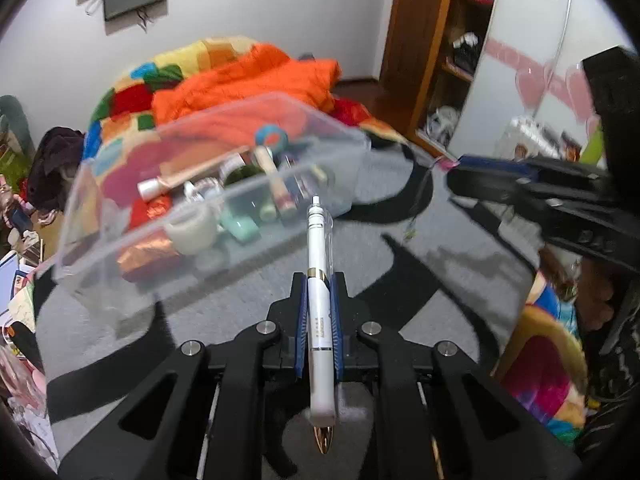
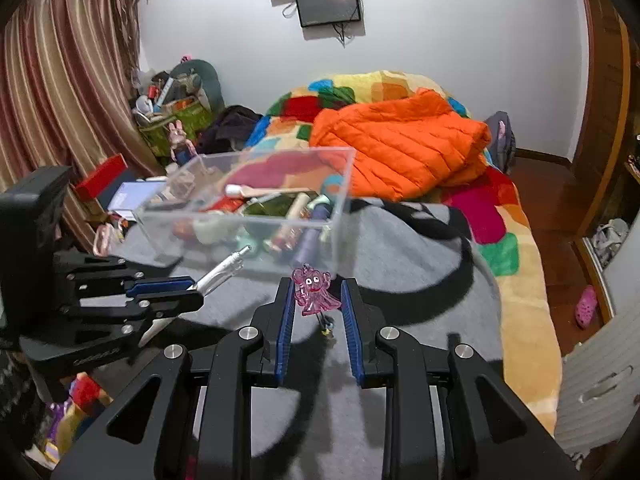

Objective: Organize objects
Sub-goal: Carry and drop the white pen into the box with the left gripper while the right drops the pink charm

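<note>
A white pen [image 1: 320, 320] with a gold tip lies lengthwise between the blue pads of my left gripper [image 1: 319, 284], which is shut on it; its clear end points toward a clear plastic box [image 1: 80, 208]. The box [image 2: 344, 184] stands on the grey blanket and holds several small items: tubes, tape rolls, bottles. My right gripper [image 2: 316, 288] is shut on a pink see-through figure charm [image 2: 314, 292] with a short cord hanging below it, just short of the box's near wall. In the right wrist view the left gripper [image 2: 192, 288] reaches in from the left with the pen [image 2: 224, 270]. The right gripper [image 1: 460, 176] shows at the right of the left wrist view.
The grey blanket [image 2: 400, 264] with black shapes covers the bed. Behind the box lie an orange puffer jacket [image 2: 400, 140] and a multicoloured quilt [image 2: 500, 216]. Clutter and a striped curtain [image 2: 60, 100] stand at the left, a wooden wardrobe [image 1: 440, 40] at the right.
</note>
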`<state>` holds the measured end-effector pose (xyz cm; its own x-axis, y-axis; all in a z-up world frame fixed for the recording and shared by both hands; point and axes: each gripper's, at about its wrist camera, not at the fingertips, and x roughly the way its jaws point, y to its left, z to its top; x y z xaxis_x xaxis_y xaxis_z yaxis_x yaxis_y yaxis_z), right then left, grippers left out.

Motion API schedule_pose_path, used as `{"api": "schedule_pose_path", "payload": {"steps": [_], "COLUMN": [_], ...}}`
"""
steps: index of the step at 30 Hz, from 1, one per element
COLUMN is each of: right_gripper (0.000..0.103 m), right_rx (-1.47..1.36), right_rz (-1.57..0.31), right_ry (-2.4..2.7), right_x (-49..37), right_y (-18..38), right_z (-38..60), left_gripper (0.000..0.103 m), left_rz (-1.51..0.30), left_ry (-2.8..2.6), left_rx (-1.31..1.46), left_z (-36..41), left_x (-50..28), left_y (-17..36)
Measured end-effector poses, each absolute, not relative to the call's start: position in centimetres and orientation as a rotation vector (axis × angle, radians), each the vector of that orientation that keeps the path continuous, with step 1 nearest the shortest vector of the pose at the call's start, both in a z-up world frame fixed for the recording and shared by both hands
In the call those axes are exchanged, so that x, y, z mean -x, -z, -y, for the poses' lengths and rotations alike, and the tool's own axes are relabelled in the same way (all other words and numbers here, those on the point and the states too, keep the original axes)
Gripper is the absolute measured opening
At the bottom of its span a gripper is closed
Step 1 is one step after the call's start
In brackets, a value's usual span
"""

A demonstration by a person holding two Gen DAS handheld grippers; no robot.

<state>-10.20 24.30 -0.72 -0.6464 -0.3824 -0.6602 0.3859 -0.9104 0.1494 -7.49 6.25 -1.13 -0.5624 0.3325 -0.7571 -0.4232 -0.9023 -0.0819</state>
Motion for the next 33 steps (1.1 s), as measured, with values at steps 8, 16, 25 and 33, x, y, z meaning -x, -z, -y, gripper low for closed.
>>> {"api": "schedule_pose_path", "payload": {"steps": [8,16,25,33], "right_gripper": [0.021,0.021,0.021,0.021], "right_rx": [-0.907,-0.821,-0.760,-0.867], "right_rz": [0.017,-0.019,-0.031,-0.015], "right_ry": [2.501,2.493,2.509,2.508], "right_x": [11.4,12.4,14.8,18.1], "right_y": [-2.0,-4.2,-5.9,-3.4], "right_z": [-22.1,-19.4,-17.6,-16.6], "left_gripper": [0.010,0.010,0.010,0.010], "left_rz": [-0.054,0.057,0.139,0.147], "left_ry": [-2.545,-2.637,-2.722,-2.742], "left_rx": [1.066,1.026,0.999,1.066], "left_z": [-4.2,-1.0,2.4,3.6], "left_x": [6.6,7.2,9.8,14.2], "left_y": [-1.7,-3.0,-4.3,-3.6]}}
